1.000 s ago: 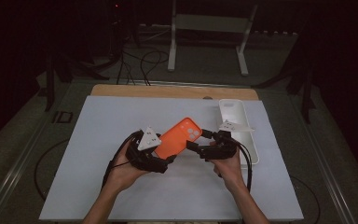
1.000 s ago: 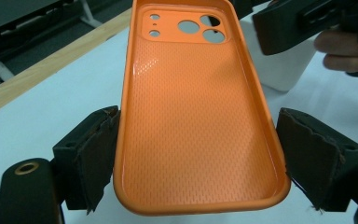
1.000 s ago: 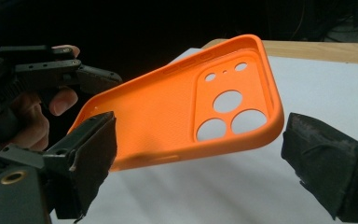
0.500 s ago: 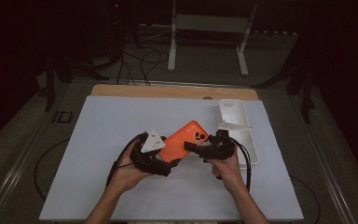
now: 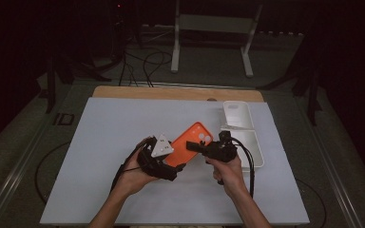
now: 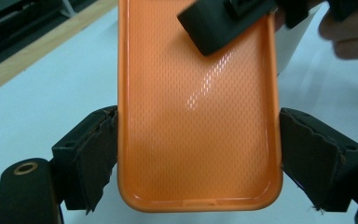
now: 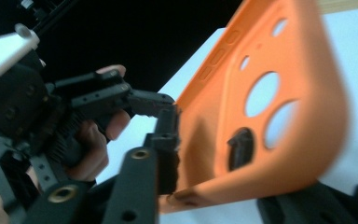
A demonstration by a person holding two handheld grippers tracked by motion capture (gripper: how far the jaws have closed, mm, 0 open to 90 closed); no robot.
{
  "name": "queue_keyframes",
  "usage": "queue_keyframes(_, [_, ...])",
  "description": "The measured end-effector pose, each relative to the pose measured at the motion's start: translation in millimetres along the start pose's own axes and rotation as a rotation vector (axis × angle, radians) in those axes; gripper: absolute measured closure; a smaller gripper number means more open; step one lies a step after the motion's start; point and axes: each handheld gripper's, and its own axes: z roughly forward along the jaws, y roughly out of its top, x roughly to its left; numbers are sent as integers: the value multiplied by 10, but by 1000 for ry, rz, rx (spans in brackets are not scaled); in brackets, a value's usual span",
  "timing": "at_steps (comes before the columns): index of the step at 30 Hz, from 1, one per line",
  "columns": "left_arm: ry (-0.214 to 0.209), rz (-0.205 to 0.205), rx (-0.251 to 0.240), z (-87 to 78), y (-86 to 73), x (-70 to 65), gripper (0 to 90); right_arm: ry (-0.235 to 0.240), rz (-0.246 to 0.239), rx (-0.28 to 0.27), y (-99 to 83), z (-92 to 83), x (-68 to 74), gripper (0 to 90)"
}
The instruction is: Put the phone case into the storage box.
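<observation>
phone case (image 6: 198, 116): orange, dimpled inside | tray (image 5: 247, 137): white | table (image 5: 104, 142): pale blue

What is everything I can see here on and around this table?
phone case: one, orange, held up above the table's middle between both grippers
tray: one, white, table's right side, lid open
table: one, pale top, wooden strip at far edge
stand: one, white frame, on the floor beyond the table
cables: several, black, floor behind the table
left hand-held gripper: one, black, clamped across the case's width
right hand-held gripper: one, black, jaws just closed on the case's camera end
</observation>
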Motion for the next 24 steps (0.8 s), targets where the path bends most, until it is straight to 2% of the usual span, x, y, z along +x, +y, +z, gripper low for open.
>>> queue_keyframes(1, [5,0,2,17,-8,-1,161,-9,3,1,0,0,4,752])
queue_keyframes(3, [10,2,11,47,-18,-6,161,-16,19,6,-2,6,10,778])
queue_keyframes(5, [23,7,19,73,-23,-19,160,-52,20,10,-10,13,27,805])
queue_keyframes(8, [37,15,33,113,-26,-35,158,-69,40,5,-21,23,28,828])
queue_keyframes(11, [47,22,36,128,-30,-47,171,-88,35,-10,-17,19,50,849])
queue_keyframes(15, [52,5,35,121,-39,-24,133,-100,17,-4,-12,6,56,852])
queue_keyframes(24, [6,-49,3,51,-42,59,63,-113,-29,1,2,-42,85,851])
